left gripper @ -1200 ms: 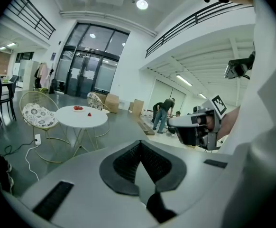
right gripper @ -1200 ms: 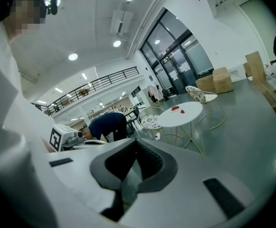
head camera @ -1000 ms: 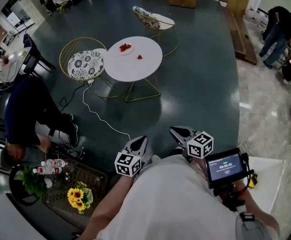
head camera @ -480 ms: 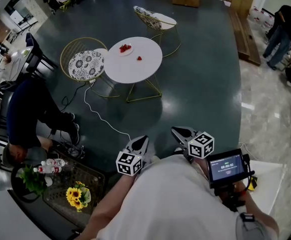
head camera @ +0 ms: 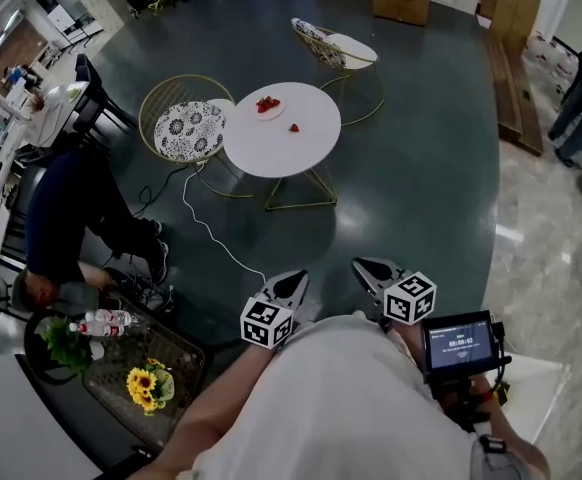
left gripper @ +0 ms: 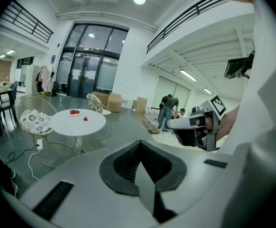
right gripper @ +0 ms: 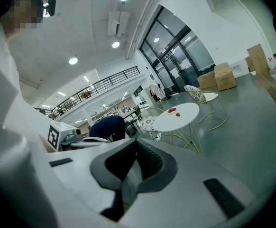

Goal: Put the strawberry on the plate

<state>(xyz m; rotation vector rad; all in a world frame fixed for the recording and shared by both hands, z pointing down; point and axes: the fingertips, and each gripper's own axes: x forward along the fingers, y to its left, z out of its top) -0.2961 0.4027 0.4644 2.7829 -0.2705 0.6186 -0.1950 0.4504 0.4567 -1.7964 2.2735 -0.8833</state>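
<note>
Left gripper (head camera: 291,282) and right gripper (head camera: 368,267), both closed and empty, are well apart from the strawberry (head camera: 294,127) beside the plate (head camera: 277,112).

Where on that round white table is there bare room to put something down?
The near half of the table, this side of the lone strawberry, and its right edge are bare. The far left is crowded: the plate sits there, a chair close beside.

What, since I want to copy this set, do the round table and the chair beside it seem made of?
Table top: smooth matt white, likely painted wood or laminate; no grain shows. Its legs: thin gold rods, probably metal wire. Chair frame: the same gold wire, with a black-and-white patterned cushion, seemingly fabric.
</note>
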